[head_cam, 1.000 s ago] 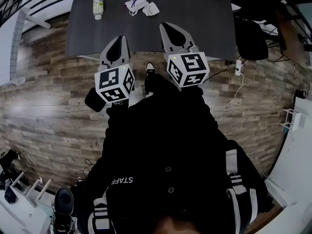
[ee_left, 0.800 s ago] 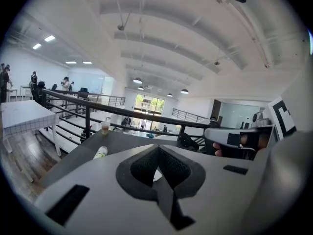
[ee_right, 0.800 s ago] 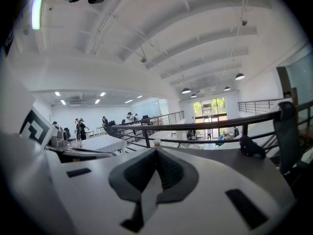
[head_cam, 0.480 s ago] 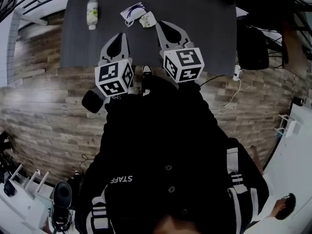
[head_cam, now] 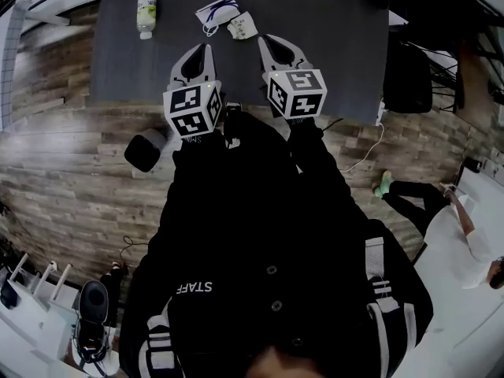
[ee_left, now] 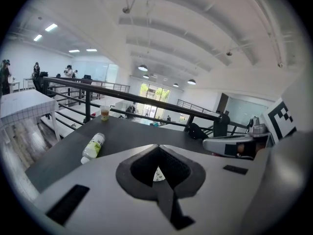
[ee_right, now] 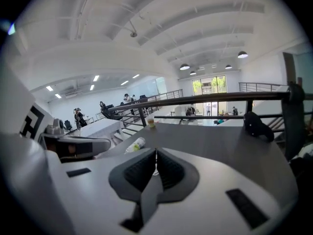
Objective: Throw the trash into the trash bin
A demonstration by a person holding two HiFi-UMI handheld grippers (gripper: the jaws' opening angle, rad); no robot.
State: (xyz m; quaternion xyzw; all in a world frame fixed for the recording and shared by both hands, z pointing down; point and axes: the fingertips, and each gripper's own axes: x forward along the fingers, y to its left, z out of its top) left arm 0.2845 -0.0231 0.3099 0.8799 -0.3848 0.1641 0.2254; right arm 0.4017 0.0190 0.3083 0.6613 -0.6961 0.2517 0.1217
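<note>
On the dark grey table (head_cam: 331,46) lie a plastic bottle (head_cam: 146,12) with a green label, a white mask-like wrapper (head_cam: 216,12) and a crumpled paper (head_cam: 241,27). My left gripper (head_cam: 201,50) hangs shut and empty over the table's near edge, short of the wrapper. Just right of the crumpled paper, my right gripper (head_cam: 272,42) is also shut and holds nothing. The left gripper view shows the bottle (ee_left: 93,147) ahead to the left of the closed left gripper (ee_left: 157,148). In the right gripper view the bottle (ee_right: 135,144) lies beyond the closed right gripper (ee_right: 155,151).
A black round container (head_cam: 144,150) stands on the wooden floor left of my legs. A cup (ee_left: 104,112) sits at the table's far edge by a railing (ee_left: 146,99). A black object (ee_right: 257,124) rests on the table's right. A person (head_cam: 441,211) is on the floor at right.
Both grippers have moved forward and down, from in front of the table to over its near edge. A person has come into view at the right.
</note>
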